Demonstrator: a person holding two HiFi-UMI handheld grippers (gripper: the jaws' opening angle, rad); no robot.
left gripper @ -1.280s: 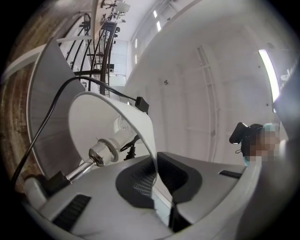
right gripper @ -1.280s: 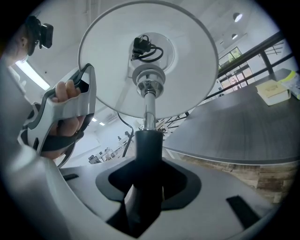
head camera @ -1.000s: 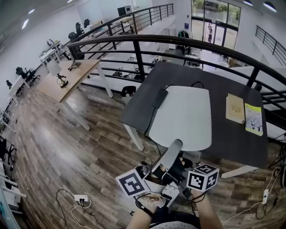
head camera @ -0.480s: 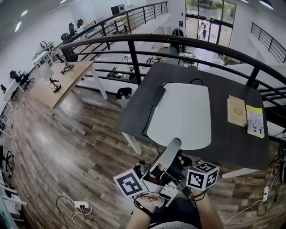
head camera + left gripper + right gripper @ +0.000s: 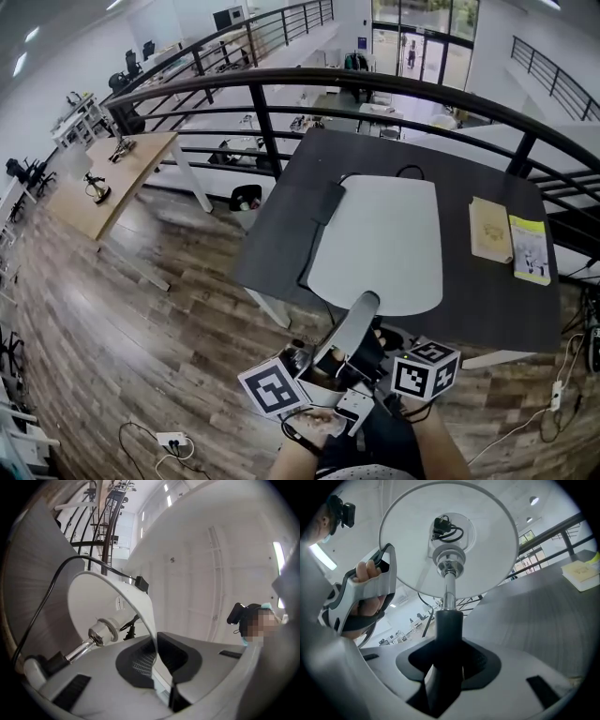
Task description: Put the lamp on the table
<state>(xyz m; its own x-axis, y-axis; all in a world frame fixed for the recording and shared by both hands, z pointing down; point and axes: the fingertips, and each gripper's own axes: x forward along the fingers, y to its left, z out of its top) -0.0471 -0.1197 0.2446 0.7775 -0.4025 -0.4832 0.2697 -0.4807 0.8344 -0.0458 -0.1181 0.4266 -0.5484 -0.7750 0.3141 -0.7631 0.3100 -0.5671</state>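
Observation:
I hold the lamp [image 5: 351,326] in both grippers, low in the head view, just short of the dark table's [image 5: 281,230] near edge. The left gripper [image 5: 314,364] is shut on the thin rim of the lamp's white dish [image 5: 110,599], which runs between the jaws [image 5: 157,667]. A chrome rod [image 5: 82,649] and a black cord [image 5: 51,588] show beside it. The right gripper [image 5: 372,356] is shut on the lamp's black stem [image 5: 448,634], with the white dish [image 5: 487,541] standing above the jaws [image 5: 445,672].
A white mat [image 5: 384,239] covers the table's middle, with a black cable and adapter [image 5: 328,202] at its left. Two books [image 5: 492,230] [image 5: 531,248] lie at the right end. A black railing [image 5: 375,86] curves behind. On the wooden floor lies a power strip [image 5: 171,439].
The room has slid a little to the left in the head view. Both grips on the lamp look the same.

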